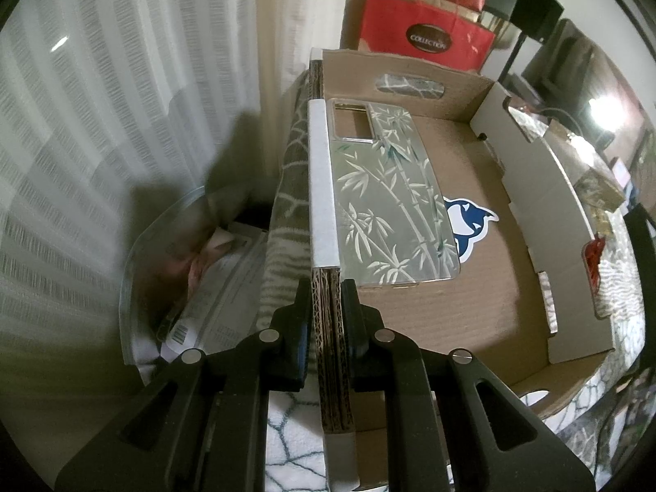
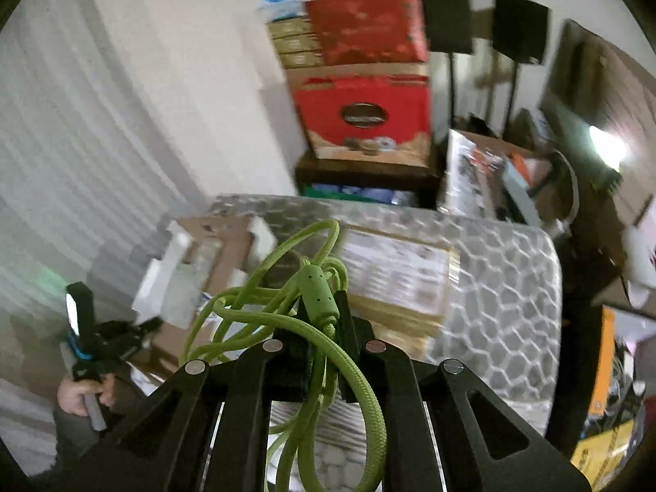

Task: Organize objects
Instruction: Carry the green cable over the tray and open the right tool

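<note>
One box (image 1: 471,295), case (image 1: 393,205), sticker (image 1: 467,221), cable (image 2: 315,328).

Legible text, one item: "COLLECTION", pale capitals on a dark oval label, front face of the red gift bag (image 1: 426,28), left wrist view.

Illegible: barcode and fine print on the paper sheet (image 1: 205,307) inside a clear bag; print on the flat package (image 2: 393,274); blurred oval label, red box (image 2: 363,117).
</note>
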The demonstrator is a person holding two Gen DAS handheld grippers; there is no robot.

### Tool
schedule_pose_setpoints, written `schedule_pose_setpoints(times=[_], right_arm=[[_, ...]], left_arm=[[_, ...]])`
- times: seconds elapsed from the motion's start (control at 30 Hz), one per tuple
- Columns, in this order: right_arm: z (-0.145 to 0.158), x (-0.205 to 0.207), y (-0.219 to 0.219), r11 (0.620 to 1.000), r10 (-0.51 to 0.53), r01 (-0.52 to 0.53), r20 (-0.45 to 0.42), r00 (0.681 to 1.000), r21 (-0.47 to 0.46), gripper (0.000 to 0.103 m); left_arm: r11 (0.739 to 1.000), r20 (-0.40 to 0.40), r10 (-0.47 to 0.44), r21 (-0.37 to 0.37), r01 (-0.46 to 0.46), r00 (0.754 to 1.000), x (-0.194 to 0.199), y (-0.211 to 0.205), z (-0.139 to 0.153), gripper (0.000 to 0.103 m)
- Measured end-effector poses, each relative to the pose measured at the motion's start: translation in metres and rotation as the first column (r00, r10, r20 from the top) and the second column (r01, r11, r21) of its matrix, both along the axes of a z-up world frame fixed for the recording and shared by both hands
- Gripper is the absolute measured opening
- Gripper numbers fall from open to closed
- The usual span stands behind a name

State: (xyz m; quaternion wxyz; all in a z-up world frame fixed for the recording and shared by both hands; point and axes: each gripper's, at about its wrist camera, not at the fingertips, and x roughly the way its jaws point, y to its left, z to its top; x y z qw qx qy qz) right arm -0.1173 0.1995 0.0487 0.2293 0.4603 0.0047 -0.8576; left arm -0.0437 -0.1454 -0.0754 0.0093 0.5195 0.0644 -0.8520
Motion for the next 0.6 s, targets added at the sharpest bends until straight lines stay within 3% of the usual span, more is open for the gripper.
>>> schedule_pose_setpoints(times=[0.3,0.6], right_arm=[[-0.012,-0.029,-0.107,0.987,0.160,-0.160,0.037,0.987,0.012,0.008],[-0.073,-0.060,-0.198,0.955,0.226,-0.247,0.141,0.964,0.163,0.008]], left_arm=[[1.000,0.001,0.000,0.001,0.000,1.000,0.000,0.000,0.000,0.012],[1.000,0.000,0.000,0.002,0.000,1.000,0.000,0.000,0.000,0.012]])
